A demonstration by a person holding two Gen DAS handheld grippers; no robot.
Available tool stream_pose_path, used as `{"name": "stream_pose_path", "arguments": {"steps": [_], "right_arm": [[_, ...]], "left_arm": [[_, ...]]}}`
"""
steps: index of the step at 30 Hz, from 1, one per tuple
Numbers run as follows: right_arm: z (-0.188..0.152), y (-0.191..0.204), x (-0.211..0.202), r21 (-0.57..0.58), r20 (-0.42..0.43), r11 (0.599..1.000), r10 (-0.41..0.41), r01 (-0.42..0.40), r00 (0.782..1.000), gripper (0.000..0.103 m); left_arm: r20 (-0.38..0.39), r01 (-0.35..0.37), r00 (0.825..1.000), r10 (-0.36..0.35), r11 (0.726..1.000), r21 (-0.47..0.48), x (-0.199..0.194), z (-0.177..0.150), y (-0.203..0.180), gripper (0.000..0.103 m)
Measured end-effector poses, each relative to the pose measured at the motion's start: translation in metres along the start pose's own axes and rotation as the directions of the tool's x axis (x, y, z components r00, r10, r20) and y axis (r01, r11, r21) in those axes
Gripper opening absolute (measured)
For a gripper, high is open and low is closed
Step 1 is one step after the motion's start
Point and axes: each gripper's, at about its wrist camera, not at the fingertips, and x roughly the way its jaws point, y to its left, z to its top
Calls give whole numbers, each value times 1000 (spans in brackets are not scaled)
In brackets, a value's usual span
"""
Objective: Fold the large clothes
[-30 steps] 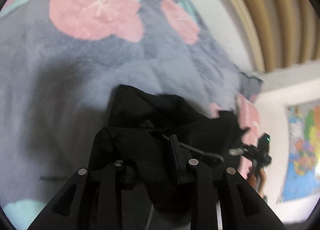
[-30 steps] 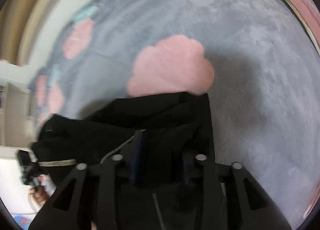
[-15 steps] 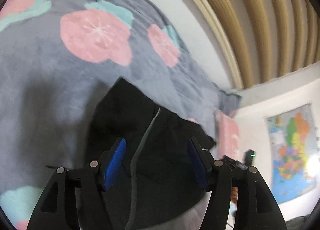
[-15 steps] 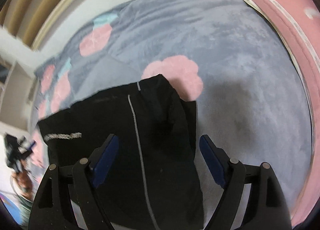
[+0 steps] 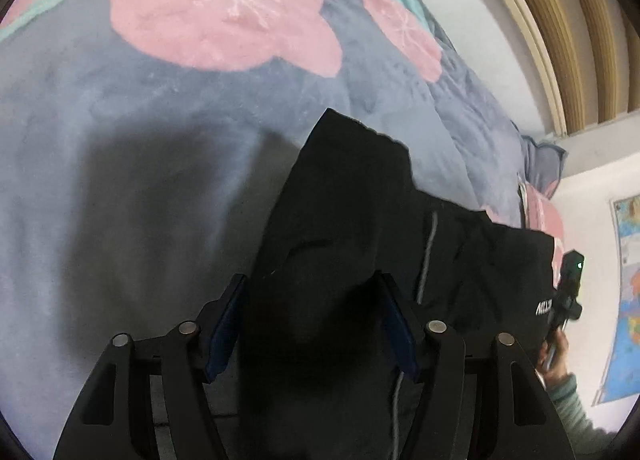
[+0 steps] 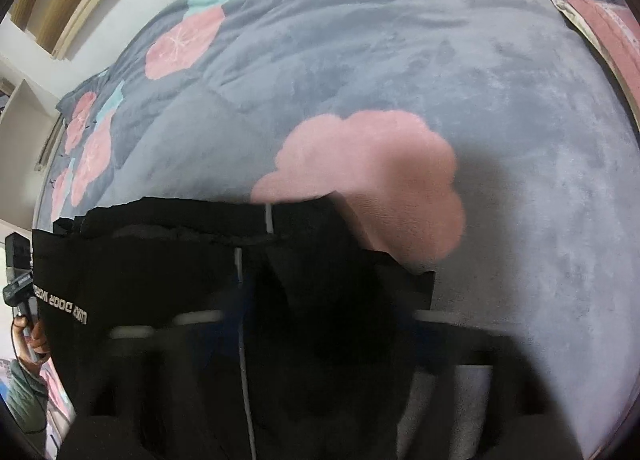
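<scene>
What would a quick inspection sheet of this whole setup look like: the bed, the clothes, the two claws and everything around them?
Surface: grey blanket with pink flower prints, covering the bed.
Job's things: black garment lying on the blanket, grey stripe and white lettering showing.
Clutter: pink pillow at the bed's edge.
Grippers: left claw open above the garment, holding nothing; right claw blurred by motion, state unclear.
Cables: nothing seen.
Surroundings: white wall, wooden slats, wall map.

Black garment [image 5: 360, 227], grey stripe; grey blanket [image 6: 400, 59], pink-teal flowers.
</scene>
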Motion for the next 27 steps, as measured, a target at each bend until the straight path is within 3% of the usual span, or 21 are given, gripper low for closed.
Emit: {"name": "stream_pose_path", "arguments": {"steps": [2,3,7,9,11,15,17,18,20,23,26,27], "right_arm": [[-6,6,-24,-12,76,998,-61,62,995,20],[-8,7,-39,-9,109,997,-80,82,991,19],[1,11,-100,4,233,994,-106,108,967,18],[21,20,-115,0,281,986,-162,169,946,13],[43,16,-119,59,301,988,-156,145,941,12],[80,-3,-79,134,235,982,-165,136,958,10],[82,-10,-46,134,136,990,-61,43,989,11],[77,-13,-29,148,84,989,-7,-6,996,11],[62,-16,-15,151,41,988,27,-33,999,13],[40,-23,-10,139,24,990,20,-23,1000,30],[26,-28,-19,117,64,992,38,-46,997,47],[24,-28,-20,107,68,994,17,-24,998,67]], "left_arm": [[45,-39,998,37,998,39,-14,-3,-14,14],[90,-60,994,55,997,57,-30,-9,-23,10],[215,-49,976,24,992,114,-88,-14,-56,9],[261,-42,965,6,990,131,-105,-1,-74,9],[297,-43,955,-5,987,155,-107,18,-90,9],[267,-114,960,83,988,102,-54,49,-88,9],[193,-158,970,148,987,39,-16,54,-67,9],[136,-164,977,163,986,0,6,53,-52,9],[88,-143,985,145,989,-29,30,44,-34,13],[120,-85,989,91,995,-49,28,35,-23,14],[123,-53,991,59,997,-53,20,35,-18,14],[123,-59,990,63,997,-42,17,34,-19,14]]}}
